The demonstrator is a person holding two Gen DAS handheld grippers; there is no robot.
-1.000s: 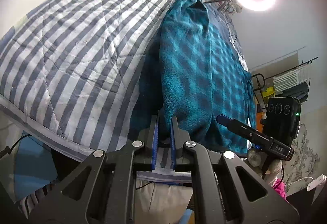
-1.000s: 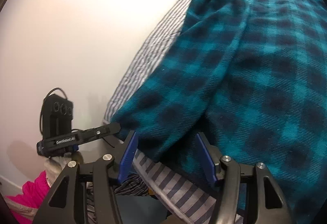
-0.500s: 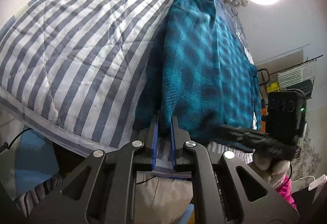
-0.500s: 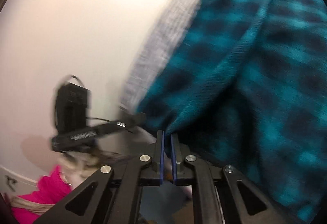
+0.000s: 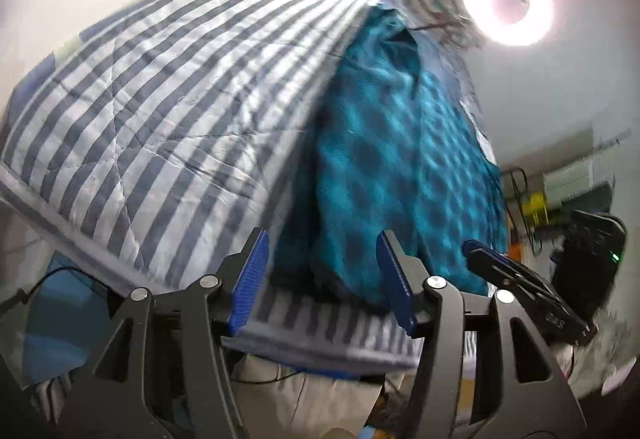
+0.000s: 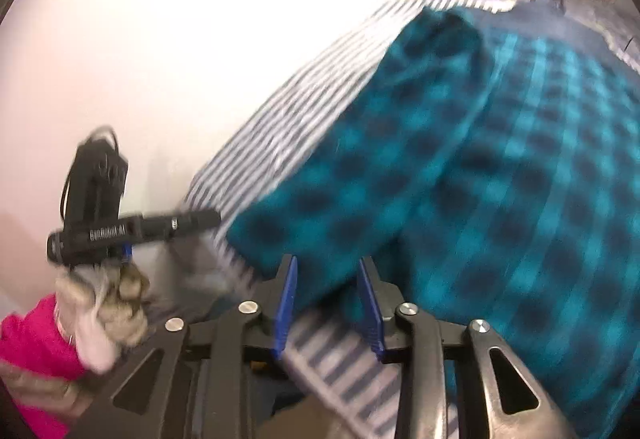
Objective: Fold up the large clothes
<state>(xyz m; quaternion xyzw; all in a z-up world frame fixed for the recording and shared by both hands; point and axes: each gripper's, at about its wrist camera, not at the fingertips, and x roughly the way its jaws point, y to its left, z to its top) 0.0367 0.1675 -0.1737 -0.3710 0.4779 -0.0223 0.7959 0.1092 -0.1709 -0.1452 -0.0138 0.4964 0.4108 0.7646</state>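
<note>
A teal and black checked garment (image 5: 396, 159) lies folded lengthwise on a bed with a grey and white striped quilt (image 5: 168, 111). It also shows in the right wrist view (image 6: 480, 175), one long folded panel lying over the rest. My left gripper (image 5: 324, 271) is open at the garment's near edge, the hem lying between its blue pads without being held. My right gripper (image 6: 326, 289) is open at the near corner of the folded panel, empty. Each view shows the other gripper, in the left wrist view (image 5: 532, 291) and in the right wrist view (image 6: 132, 231).
A bright ring light (image 5: 508, 1) stands beyond the bed's far end. A white wall (image 6: 180, 39) runs along the bed's left side. A pink sleeve (image 6: 32, 343) shows at the lower left. Racks and clutter (image 5: 560, 191) stand on the right.
Both grippers have opened and let go of the garment's near edge, which now lies on the quilt. The right gripper had closed on it half a second ago.
</note>
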